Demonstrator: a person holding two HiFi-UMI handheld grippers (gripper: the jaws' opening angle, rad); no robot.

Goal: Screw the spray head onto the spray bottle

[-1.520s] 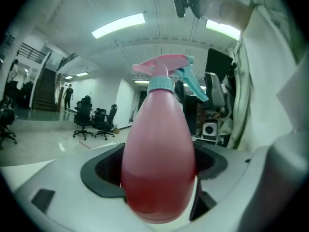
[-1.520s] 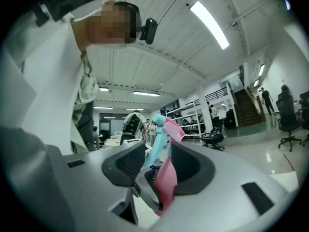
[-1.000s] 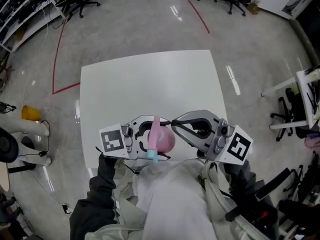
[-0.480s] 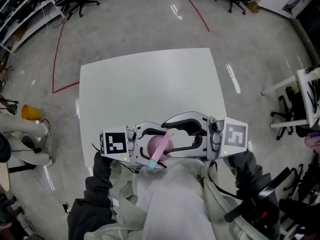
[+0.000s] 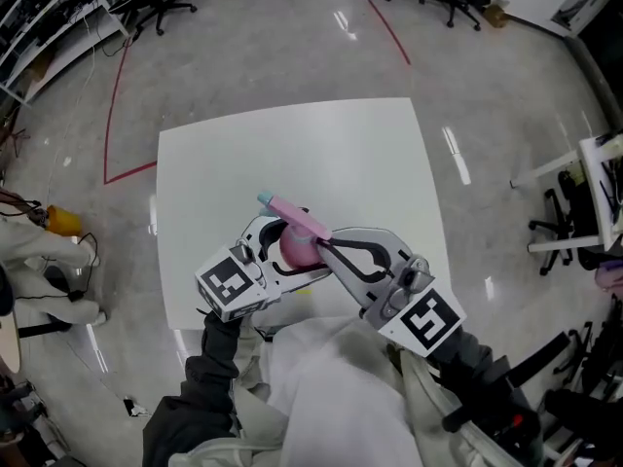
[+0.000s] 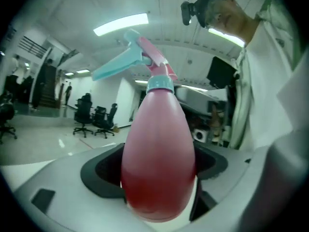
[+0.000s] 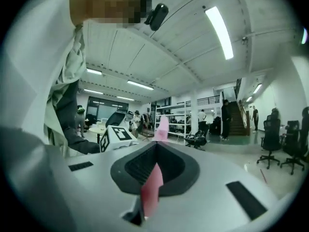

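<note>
A pink spray bottle [image 5: 297,251] is held above the white table [image 5: 292,154], with my left gripper [image 5: 279,237] shut on its belly. In the left gripper view the bottle [image 6: 157,163] fills the gap between the jaws and stands upright. Its teal collar [image 6: 160,83] carries the pink spray head [image 6: 153,57], whose teal trigger [image 6: 118,65] juts left. My right gripper [image 5: 326,237] comes in from the lower right and is shut on the spray head [image 5: 297,217]. A thin pink strip [image 7: 153,182] of the head shows between its jaws.
The table's near edge lies under the person's grey sleeves [image 5: 209,358]. Red tape lines [image 5: 112,105] mark the floor at the left, and office chairs [image 5: 156,3] stand at the back. The left gripper's marker cube [image 7: 116,135] shows in the right gripper view.
The spray head has swung from pointing at the person to pointing up and left. My right gripper opened wide around the bottle top, then shut on the spray head. Both grippers shifted away from the body.
</note>
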